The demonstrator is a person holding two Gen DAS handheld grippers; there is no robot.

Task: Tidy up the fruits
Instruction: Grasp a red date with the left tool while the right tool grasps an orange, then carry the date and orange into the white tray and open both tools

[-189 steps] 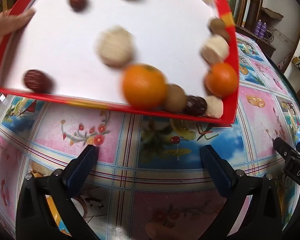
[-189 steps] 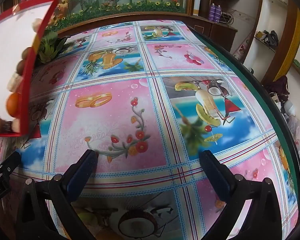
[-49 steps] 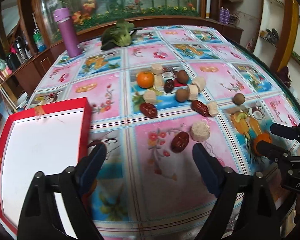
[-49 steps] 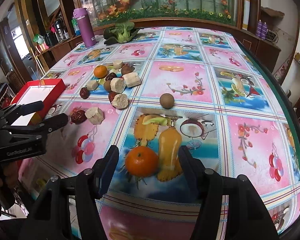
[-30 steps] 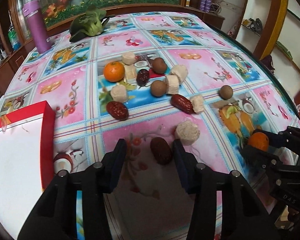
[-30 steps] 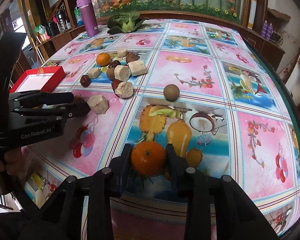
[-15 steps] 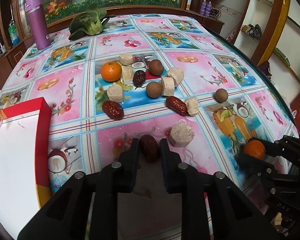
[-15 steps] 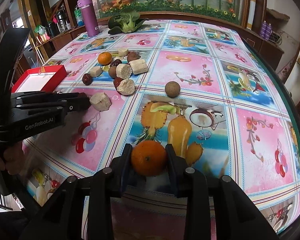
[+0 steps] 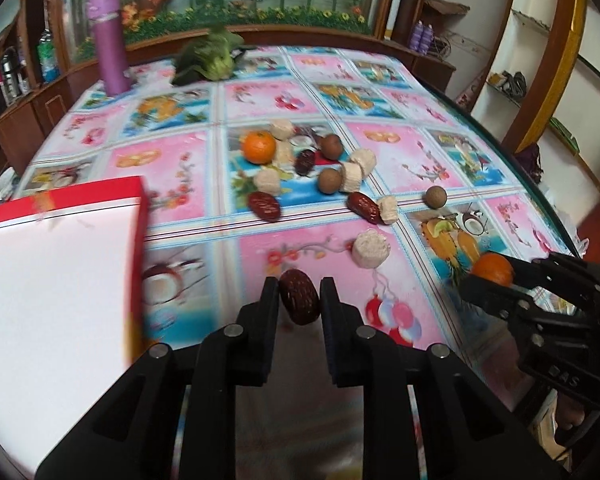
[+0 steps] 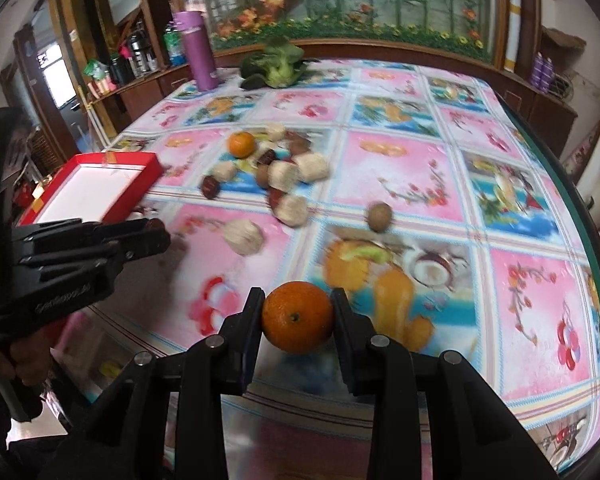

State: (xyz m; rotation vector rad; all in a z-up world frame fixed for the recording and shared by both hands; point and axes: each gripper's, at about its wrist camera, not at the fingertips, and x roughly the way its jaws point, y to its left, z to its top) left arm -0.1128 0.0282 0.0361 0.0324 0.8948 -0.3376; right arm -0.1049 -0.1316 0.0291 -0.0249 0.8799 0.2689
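My left tongs pinch a date above the tabletop; my right tongs clamp an orange. Both look light; the date seems soft, so gentle mid-body pressure should suit.

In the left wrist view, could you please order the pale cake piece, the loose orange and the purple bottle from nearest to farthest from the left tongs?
From the left tongs:
1. Pale cake piece, just ahead, slightly right.
2. Loose orange, mid-table, in the fruit cluster.
3. Purple bottle, far left edge.

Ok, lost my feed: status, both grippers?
Left gripper shut on date. Right gripper shut on orange. Red tray left, path open.
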